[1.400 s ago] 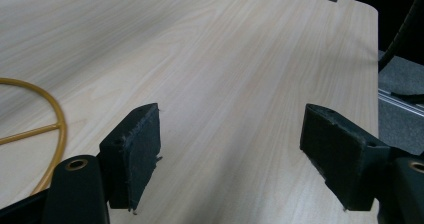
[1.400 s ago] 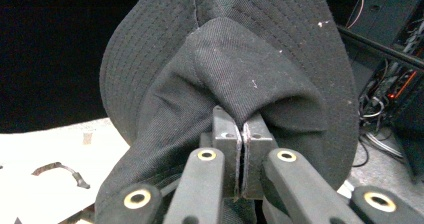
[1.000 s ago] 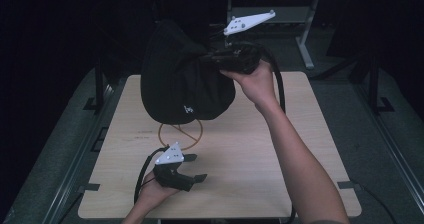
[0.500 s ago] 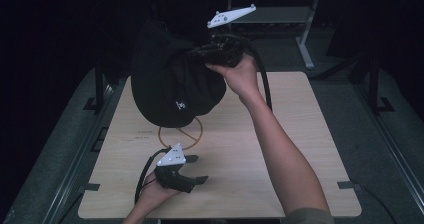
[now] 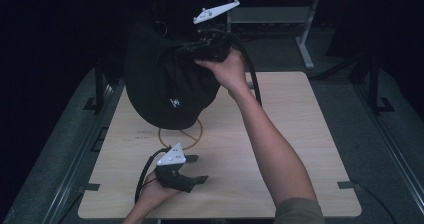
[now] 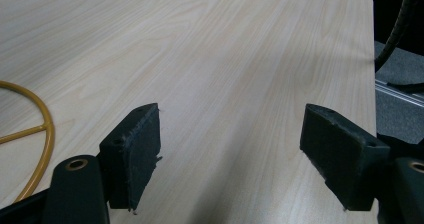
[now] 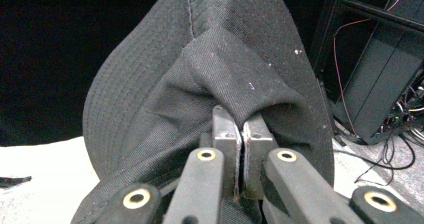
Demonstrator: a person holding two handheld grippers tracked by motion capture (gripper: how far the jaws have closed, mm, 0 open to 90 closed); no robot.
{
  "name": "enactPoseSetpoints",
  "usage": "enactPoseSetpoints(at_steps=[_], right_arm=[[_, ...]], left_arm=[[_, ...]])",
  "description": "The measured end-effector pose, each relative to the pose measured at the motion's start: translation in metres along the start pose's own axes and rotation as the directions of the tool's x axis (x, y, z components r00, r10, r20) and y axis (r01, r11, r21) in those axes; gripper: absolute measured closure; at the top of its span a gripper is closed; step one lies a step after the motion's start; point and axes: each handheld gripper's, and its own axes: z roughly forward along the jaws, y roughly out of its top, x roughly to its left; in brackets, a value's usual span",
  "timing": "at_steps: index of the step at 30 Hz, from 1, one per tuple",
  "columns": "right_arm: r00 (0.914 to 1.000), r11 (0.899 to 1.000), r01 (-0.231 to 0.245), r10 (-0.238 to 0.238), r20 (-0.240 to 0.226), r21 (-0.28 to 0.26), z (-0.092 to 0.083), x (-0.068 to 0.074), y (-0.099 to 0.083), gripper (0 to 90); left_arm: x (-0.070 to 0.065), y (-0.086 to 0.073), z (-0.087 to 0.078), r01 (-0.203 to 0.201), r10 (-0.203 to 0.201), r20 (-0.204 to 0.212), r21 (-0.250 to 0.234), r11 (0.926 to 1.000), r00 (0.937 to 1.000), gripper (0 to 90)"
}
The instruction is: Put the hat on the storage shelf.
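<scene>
A black bucket hat (image 5: 167, 86) hangs in the air above the far left part of the table, with a small white logo on its crown. My right gripper (image 5: 207, 46) is shut on the hat's fabric (image 7: 220, 79), which bunches around the closed jaws. An orange ring drawn or laid on the table (image 5: 181, 134) lies under the hat; its arc (image 6: 42, 134) also shows in the left gripper view. My left gripper (image 5: 196, 170) rests low near the front edge, open, with nothing but bare wood between its pads (image 6: 137, 151).
The light wooden table (image 5: 300, 134) has free room on its right half. A grey metal frame (image 5: 300, 24) stands behind the far edge. Dark racks with cables (image 7: 380, 84) stand beyond the hat.
My right gripper has lifted the hat higher and carried it a little to the left. The left gripper has stayed where it was.
</scene>
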Motion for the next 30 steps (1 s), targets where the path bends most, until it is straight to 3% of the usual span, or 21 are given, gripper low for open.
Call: enactPoseSetpoints(at_steps=[14, 17, 24, 26, 27, 28, 30], right_arm=[[1.0000, 0.999, -0.009, 0.009, 0.001, 0.047, 0.028, -0.005, 0.011, 87.4], [1.0000, 0.995, -0.003, 0.002, 0.010, 0.103, 0.042, -0.005, 0.014, 86.9], [0.9998, 0.985, 0.005, -0.008, 0.016, 0.172, 0.073, -0.004, 0.016, 84.7], [0.9996, 0.979, 0.012, -0.016, 0.022, 0.205, 0.084, -0.001, 0.017, 79.1], [0.9992, 0.979, -0.001, -0.007, 0.038, 0.206, 0.092, 0.000, 0.015, 65.2], [0.9992, 0.979, -0.001, -0.007, 0.038, 0.206, 0.092, 0.000, 0.015, 65.2], [0.9995, 0.978, -0.023, 0.019, 0.023, 0.208, 0.093, -0.001, 0.011, 56.2]], left_arm=[[-0.004, 0.001, 0.004, -0.024, 0.024, 0.010, 0.015, 0.9996, 0.9997, 23.8], [-0.005, 0.001, 0.005, -0.034, 0.034, 0.015, 0.016, 0.9993, 0.9993, 23.7], [-0.007, 0.001, 0.009, -0.034, 0.034, 0.026, 0.016, 0.9993, 0.9991, 23.7], [-0.008, 0.002, 0.011, -0.043, 0.043, 0.029, 0.024, 0.9988, 0.9987, 23.8], [-0.009, 0.002, 0.011, -0.054, 0.053, 0.031, 0.034, 0.9980, 0.9981, 23.7], [-0.009, 0.002, 0.011, -0.054, 0.053, 0.031, 0.034, 0.9980, 0.9981, 23.7], [-0.010, 0.002, 0.011, -0.054, 0.053, 0.032, 0.033, 0.9980, 0.9981, 23.7]])
